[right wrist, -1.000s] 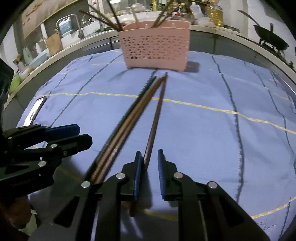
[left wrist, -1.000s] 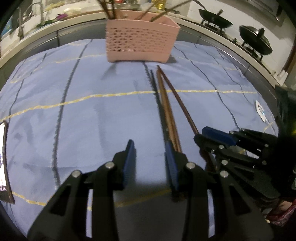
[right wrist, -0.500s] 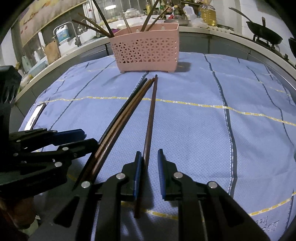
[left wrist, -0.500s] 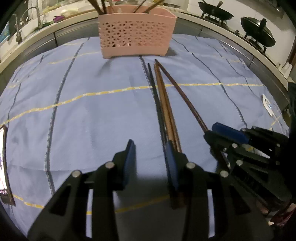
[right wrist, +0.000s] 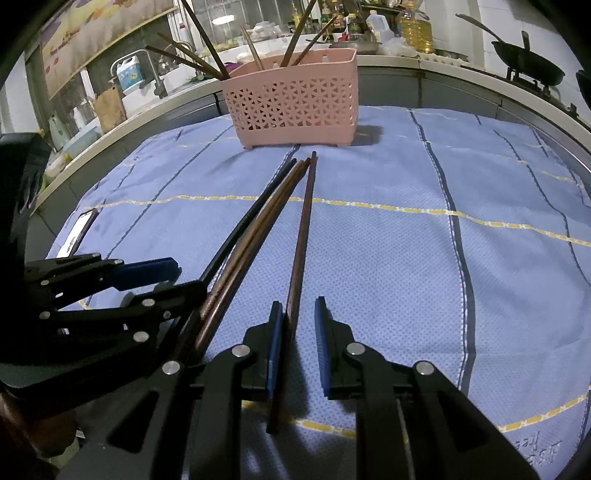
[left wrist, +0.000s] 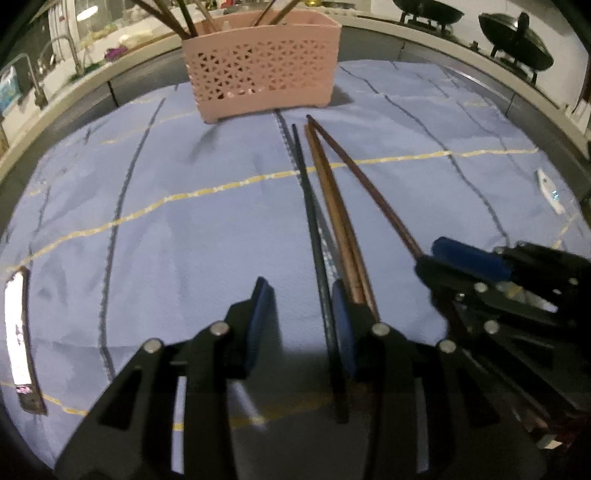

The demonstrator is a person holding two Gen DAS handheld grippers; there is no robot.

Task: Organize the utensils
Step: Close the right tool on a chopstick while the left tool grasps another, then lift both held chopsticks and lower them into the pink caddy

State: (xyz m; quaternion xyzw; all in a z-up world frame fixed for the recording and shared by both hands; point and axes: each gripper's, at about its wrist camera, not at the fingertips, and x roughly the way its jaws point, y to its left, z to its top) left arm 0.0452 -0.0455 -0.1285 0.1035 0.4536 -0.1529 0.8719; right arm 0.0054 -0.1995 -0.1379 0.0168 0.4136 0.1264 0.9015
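Several chopsticks lie on a blue cloth, pointing at a pink perforated basket (left wrist: pixel 264 61) (right wrist: pixel 295 101) that holds more chopsticks. A black chopstick (left wrist: pixel 308 206) (right wrist: pixel 243 229) lies left of two brown ones (left wrist: pixel 332 206) (right wrist: pixel 258 236). A dark brown chopstick (left wrist: pixel 369 188) (right wrist: pixel 302 236) lies apart on the right. My left gripper (left wrist: pixel 301 306) is open, with the black chopstick's near end between its jaws by the right finger. My right gripper (right wrist: pixel 299 325) is open around the dark brown chopstick's near end, which rests against its left finger.
A phone (left wrist: pixel 16 332) (right wrist: pixel 77 232) lies at the cloth's left edge. A white tag (left wrist: pixel 550 190) lies at the right edge. Woks (left wrist: pixel 517 35) (right wrist: pixel 528 68) stand on the stove behind. A sink and bottles line the back counter.
Both grippers have dropped lower and moved forward along the chopsticks. The black chopstick now lies inside the left jaws. The chopsticks lie as before.
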